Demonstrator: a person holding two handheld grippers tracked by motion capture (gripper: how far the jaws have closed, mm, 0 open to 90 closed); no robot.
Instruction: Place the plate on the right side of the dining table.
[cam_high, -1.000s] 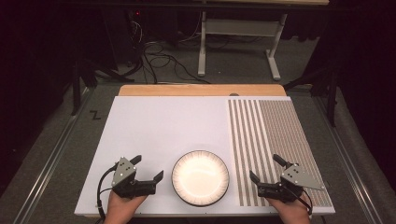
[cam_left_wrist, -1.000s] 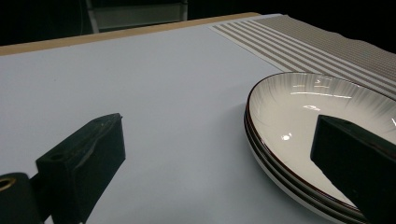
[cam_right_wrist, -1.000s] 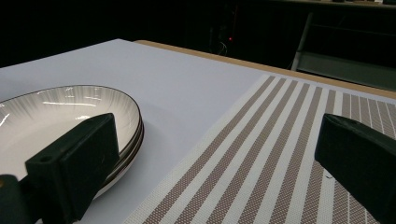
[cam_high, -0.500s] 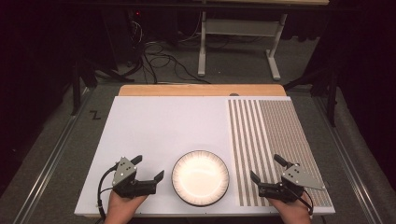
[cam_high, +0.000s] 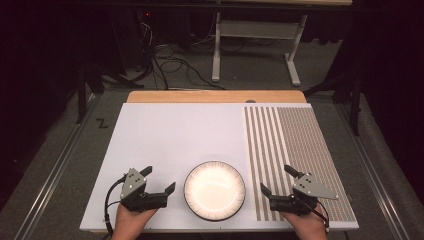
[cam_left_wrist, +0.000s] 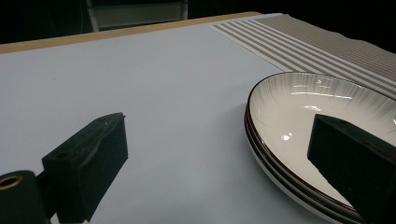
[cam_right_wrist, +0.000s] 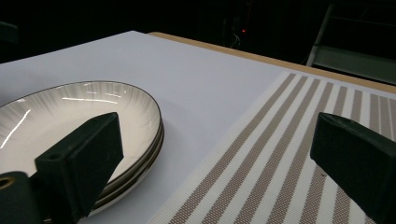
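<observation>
Left gripper and right gripper both sit wide open with nothing in them, flanking the stack of plates (looks like two or three) at the table's near edge.

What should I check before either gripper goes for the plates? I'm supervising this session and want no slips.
1. Left gripper open, nothing held: ok.
2. Right gripper open, nothing held: ok.
3. Plates lie flat, apart from both grippers: ok.
4. How many plates are stacked: the gripper views show layered rims, at least two; exact count cannot tell.
5. Striped placemat lies flat and bare at the plates' right, ready as a landing spot: ok.
6. Stack edge clear of the placemat edge: ok, a strip of white table shows between them.
</observation>
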